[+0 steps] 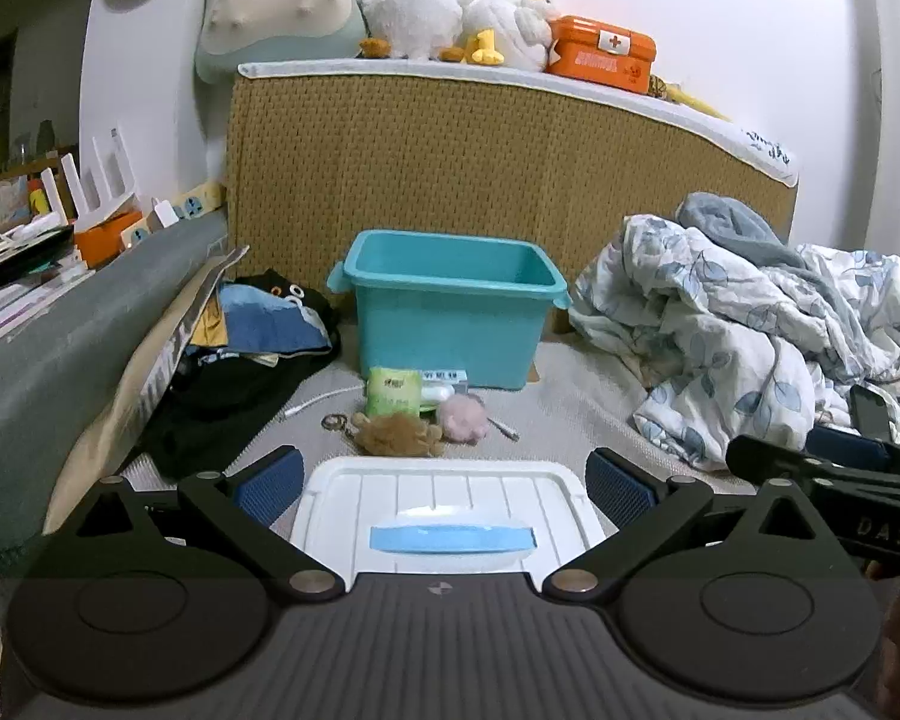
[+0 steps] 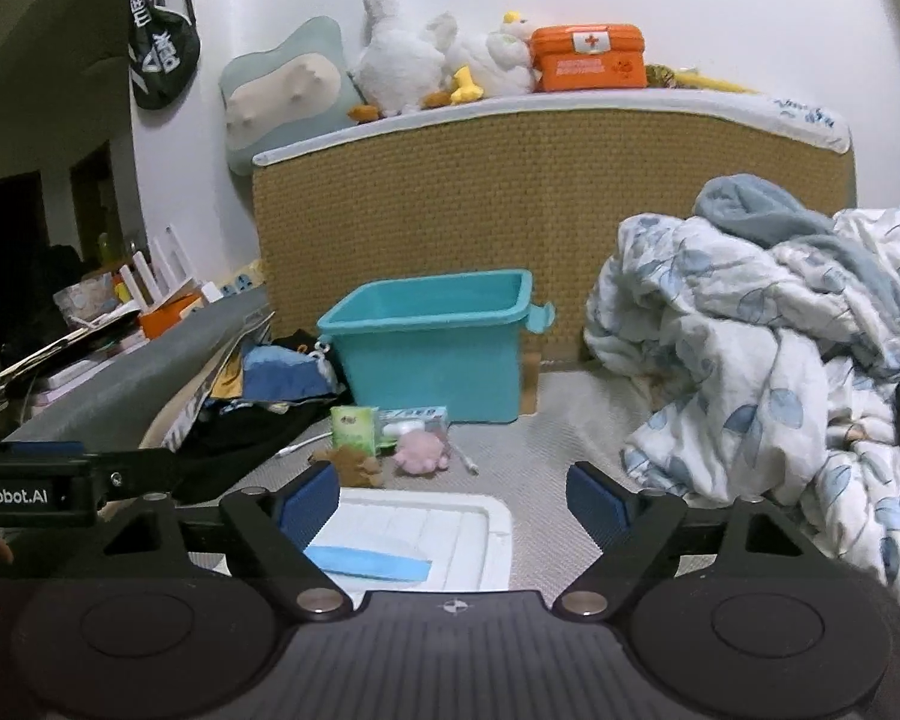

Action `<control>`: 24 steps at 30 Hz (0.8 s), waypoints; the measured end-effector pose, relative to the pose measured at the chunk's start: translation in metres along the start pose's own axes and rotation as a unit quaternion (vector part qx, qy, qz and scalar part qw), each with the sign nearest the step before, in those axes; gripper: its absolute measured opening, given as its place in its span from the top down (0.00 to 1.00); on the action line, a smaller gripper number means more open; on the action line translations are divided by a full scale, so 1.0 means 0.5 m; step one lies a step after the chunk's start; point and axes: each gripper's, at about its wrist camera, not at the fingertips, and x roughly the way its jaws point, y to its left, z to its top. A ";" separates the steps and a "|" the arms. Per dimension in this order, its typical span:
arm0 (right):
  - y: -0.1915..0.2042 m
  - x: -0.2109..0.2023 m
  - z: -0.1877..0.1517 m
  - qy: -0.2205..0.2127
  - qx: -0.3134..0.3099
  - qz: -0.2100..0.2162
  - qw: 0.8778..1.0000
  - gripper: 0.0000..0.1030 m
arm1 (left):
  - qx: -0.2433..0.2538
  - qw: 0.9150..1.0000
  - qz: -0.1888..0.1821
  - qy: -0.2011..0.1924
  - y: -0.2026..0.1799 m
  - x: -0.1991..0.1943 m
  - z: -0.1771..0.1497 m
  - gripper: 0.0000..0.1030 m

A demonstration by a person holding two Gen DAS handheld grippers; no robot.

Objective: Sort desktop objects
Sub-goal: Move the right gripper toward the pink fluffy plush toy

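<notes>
Holding both tools low over the grey bed surface (image 1: 576, 402), you have the left gripper (image 1: 444, 483) spread wide with nothing between its blue pads (image 1: 270, 480), and the white lid (image 1: 444, 510) with its blue handle lies just beyond and below them. Your right gripper (image 2: 453, 501) is likewise spread and grasping nothing; the lid (image 2: 438, 531) sits toward its left finger. Past the lid, a small cluster waits: a brown plush (image 1: 399, 433), a pink plush (image 1: 465, 417), a green packet (image 1: 393, 390) and a white-and-blue box (image 1: 447, 381), all close together. Right behind them stands the teal bin (image 1: 450, 306), open-topped, against the woven headboard (image 1: 480, 168). A crumpled floral duvet (image 1: 738, 330) is heaped to your right, dark clothes (image 1: 240, 384) to your left.
</notes>
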 end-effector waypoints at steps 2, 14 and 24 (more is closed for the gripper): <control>-0.001 0.000 0.000 0.001 0.002 -0.001 1.000 0.16 | 0.001 1.000 -0.002 -0.006 0.000 0.002 0.003 0.00; 0.010 0.011 -0.004 0.006 0.009 0.013 1.000 0.23 | 0.000 1.000 -0.007 -0.012 0.016 0.031 -0.002 0.02; 0.007 0.060 0.001 0.003 0.009 0.016 1.000 0.29 | 0.003 1.000 0.005 -0.010 0.025 0.085 -0.012 0.08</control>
